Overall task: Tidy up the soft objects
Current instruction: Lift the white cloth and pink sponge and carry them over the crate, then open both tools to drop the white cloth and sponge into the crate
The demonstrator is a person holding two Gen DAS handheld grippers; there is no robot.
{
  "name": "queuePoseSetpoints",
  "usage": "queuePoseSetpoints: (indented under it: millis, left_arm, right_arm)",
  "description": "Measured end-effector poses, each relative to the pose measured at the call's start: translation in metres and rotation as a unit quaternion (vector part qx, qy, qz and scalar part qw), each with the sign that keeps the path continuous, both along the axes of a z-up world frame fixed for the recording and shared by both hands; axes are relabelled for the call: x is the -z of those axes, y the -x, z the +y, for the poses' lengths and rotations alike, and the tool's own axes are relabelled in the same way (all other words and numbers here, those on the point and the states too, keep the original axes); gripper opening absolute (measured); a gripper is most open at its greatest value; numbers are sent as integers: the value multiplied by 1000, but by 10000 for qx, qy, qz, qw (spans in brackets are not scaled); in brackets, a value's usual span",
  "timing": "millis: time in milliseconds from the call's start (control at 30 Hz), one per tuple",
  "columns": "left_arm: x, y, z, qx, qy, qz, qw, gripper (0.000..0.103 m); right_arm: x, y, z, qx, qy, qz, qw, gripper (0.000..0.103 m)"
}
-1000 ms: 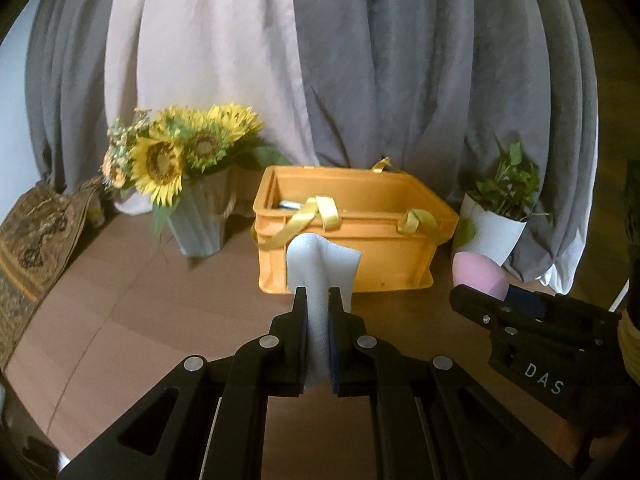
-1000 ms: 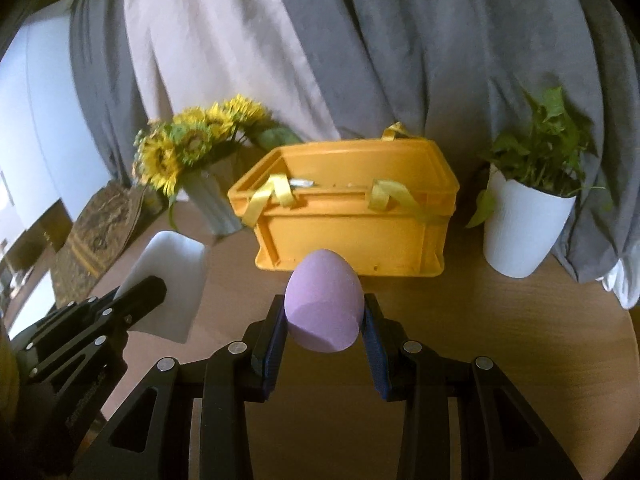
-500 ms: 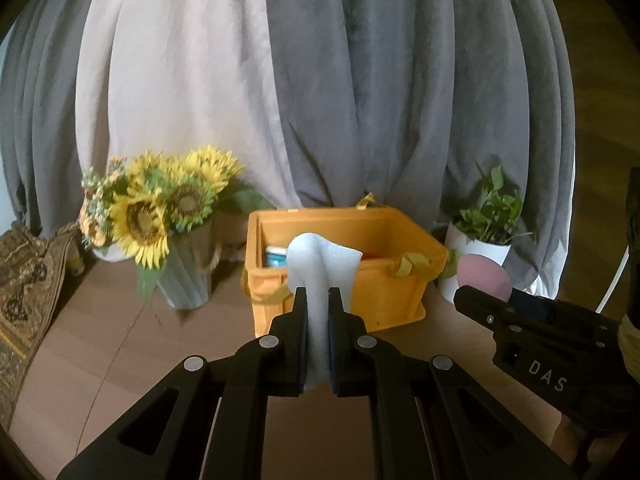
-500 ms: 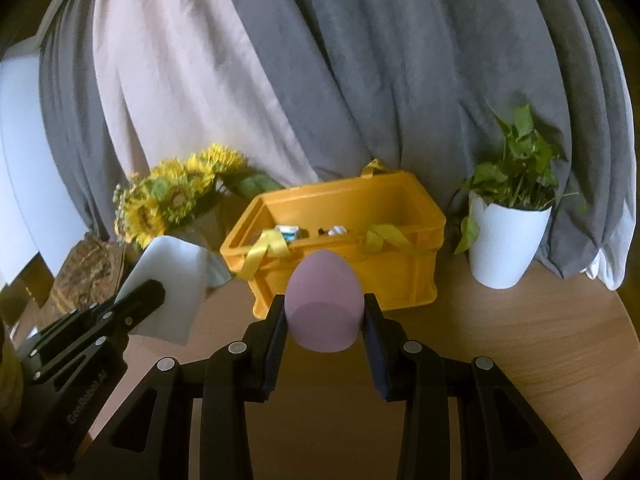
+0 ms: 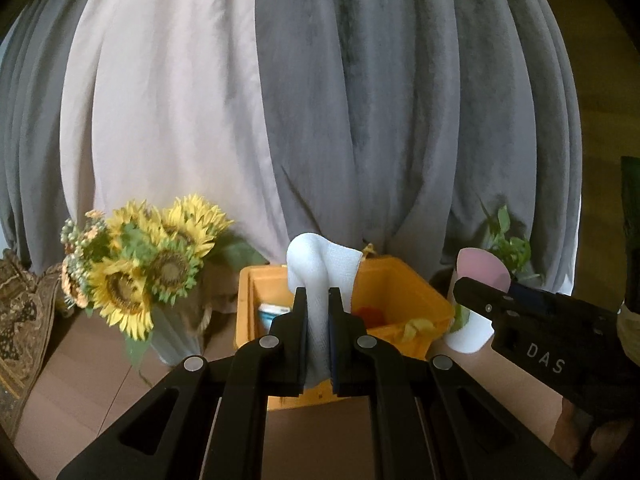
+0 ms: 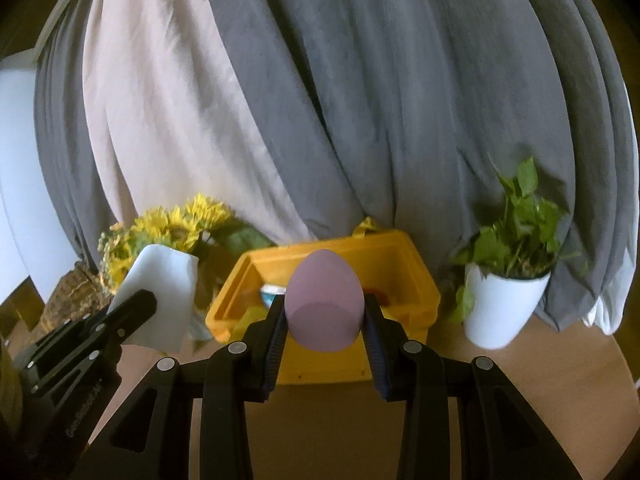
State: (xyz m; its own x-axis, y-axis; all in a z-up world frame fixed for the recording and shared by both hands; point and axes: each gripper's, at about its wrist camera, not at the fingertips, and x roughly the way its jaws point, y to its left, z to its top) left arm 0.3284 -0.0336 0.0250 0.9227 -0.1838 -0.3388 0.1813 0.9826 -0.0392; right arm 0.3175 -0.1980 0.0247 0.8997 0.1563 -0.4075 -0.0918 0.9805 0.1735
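— What's the biggest thing you see past the jaws?

— The grey and cream curtains [image 6: 320, 100] filling everything behind. Below them, a wooden table [image 6: 520, 400], and straight ahead of both sets of jaws an open yellow crate [image 6: 404, 276] with yellow ribbon handles; something blue-and-white and something red lie inside, too small to name.

— And to the sides?

— Left of the jaws, a bunch of sunflowers [image 5: 132, 276] in a pale vase. Right of them, a leafy plant in a white pot [image 6: 504, 304].

— The grippers?

— The left gripper [image 5: 318, 300] is clamped tight on a white cloth [image 5: 320, 268], which stands up between its fingers and flops over above them, in front of the crate. The right gripper [image 6: 325, 306] is squeezed on a pink egg-shaped sponge [image 6: 325, 304], pointed end up, pads pressing both flanks, held in the air before the crate's near wall. The two grippers are side by side.
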Motion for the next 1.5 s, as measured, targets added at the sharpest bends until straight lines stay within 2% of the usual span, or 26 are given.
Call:
queuePoseSetpoints:
  millis: [500,800,1133,1467,1500]
  left_arm:
    - [4,-69,-6,46,-14,-23,10000,10]
    - [14,-112,-14,57,-176,57,9998,10]
    - [51,-160,-25,248,-269,747,9965,10]
    - [79,-188,-39,633,-364,1437,9869,11]
    - [81,-189,-41,664,-401,1479,9860,13]
  right_arm:
    - [1,-69,-9,151,0,-44,9999,38]
    - [12,-112,-12,211,150,129,9996,38]
    - [44,-159,-19,280,190,748,9966,38]
    - [81,-188,-26,260,241,1490,9882,38]
    - [81,-189,-26,227,247,1543,9875,38]
